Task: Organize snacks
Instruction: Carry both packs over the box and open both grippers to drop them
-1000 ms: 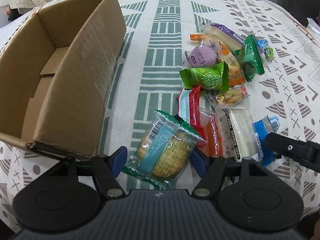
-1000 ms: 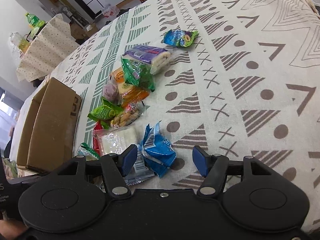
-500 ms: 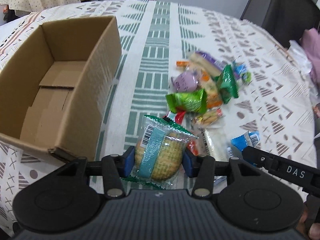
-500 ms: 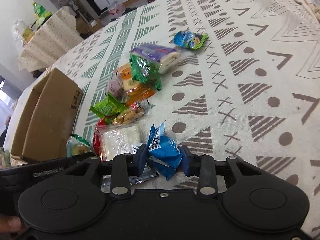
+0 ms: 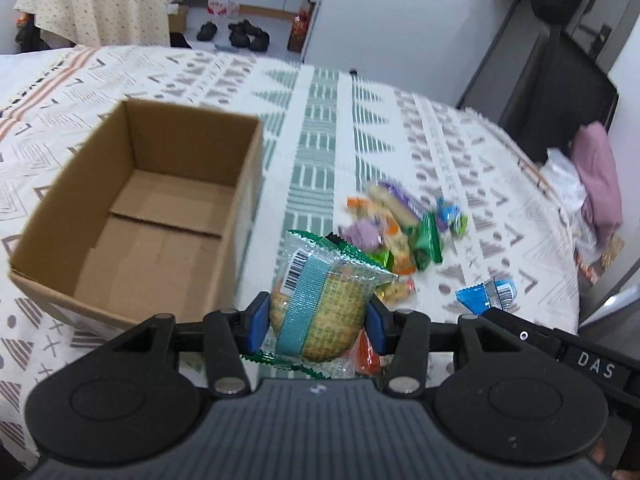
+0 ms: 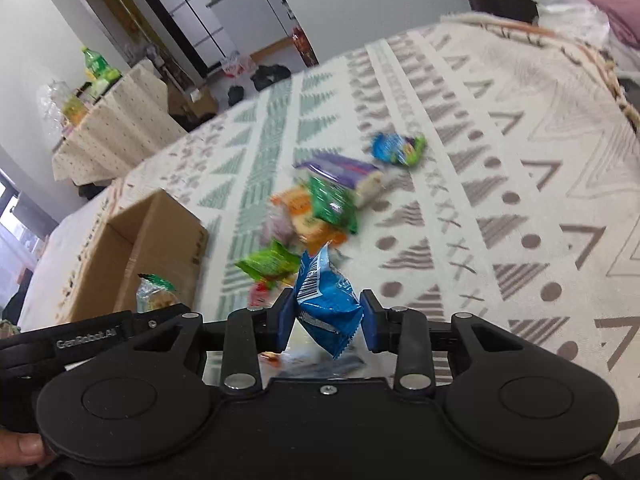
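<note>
A patterned tablecloth (image 5: 320, 152) in cream, green and grey covers the table, with a second draped table and shoes on the floor far behind it. Taking the open cardboard box (image 5: 136, 208) as the landmark: it sits at the left of the cloth, flaps down, nothing inside it. Just right of its near corner and lifted clear of the cloth, the left gripper (image 5: 316, 322) has closed its blue pads on a clear-wrapped round cracker pack (image 5: 320, 300) with a teal band and barcode. Farther right of the box lies the loose snack pile (image 5: 400, 232), with green, orange and purple wrappers touching and overlapping. Beyond that pile, farthest from the box, the right gripper (image 6: 326, 318) has closed on a crumpled blue snack packet (image 6: 326, 300), also off the cloth.

The likely trouble is at the drop. Both wrappers are slick and puffy, and the blue packet is pinched across a crumpled fold, so it could slip out over the pile. Both hands head for one box opening and could collide, or a pack released near the right wall could fall outside.
</note>
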### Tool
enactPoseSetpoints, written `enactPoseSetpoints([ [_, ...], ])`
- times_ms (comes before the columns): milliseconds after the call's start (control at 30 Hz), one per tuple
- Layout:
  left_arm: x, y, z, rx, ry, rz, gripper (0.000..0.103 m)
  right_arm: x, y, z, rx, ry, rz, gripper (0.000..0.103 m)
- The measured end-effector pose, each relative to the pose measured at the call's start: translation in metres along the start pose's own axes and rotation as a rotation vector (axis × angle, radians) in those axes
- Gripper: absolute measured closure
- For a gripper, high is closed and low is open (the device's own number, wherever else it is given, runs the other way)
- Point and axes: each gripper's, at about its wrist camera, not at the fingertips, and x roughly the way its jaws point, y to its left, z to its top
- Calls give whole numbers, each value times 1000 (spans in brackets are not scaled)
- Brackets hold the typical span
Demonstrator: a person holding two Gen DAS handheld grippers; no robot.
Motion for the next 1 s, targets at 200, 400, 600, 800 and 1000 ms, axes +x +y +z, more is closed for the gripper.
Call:
enactPoseSetpoints([
  [200, -23, 17, 12, -43, -52, -16, 55, -14, 35, 6, -34, -39, 6, 69],
  [400, -42, 39, 23, -89, -101, -34, 55, -18, 66, 6, -66, -53, 2, 70],
  [600, -53, 65, 30, -152, -126, -35, 55, -17, 101, 5, -106, -63, 19, 70],
  [800, -57, 97, 34, -216, -136, -29, 55, -9, 130, 4, -131, -64, 29, 71],
  [1000, -49, 129, 36, -302, -121, 4, 55, 8, 156, -2, -145, -49, 46, 71],
])
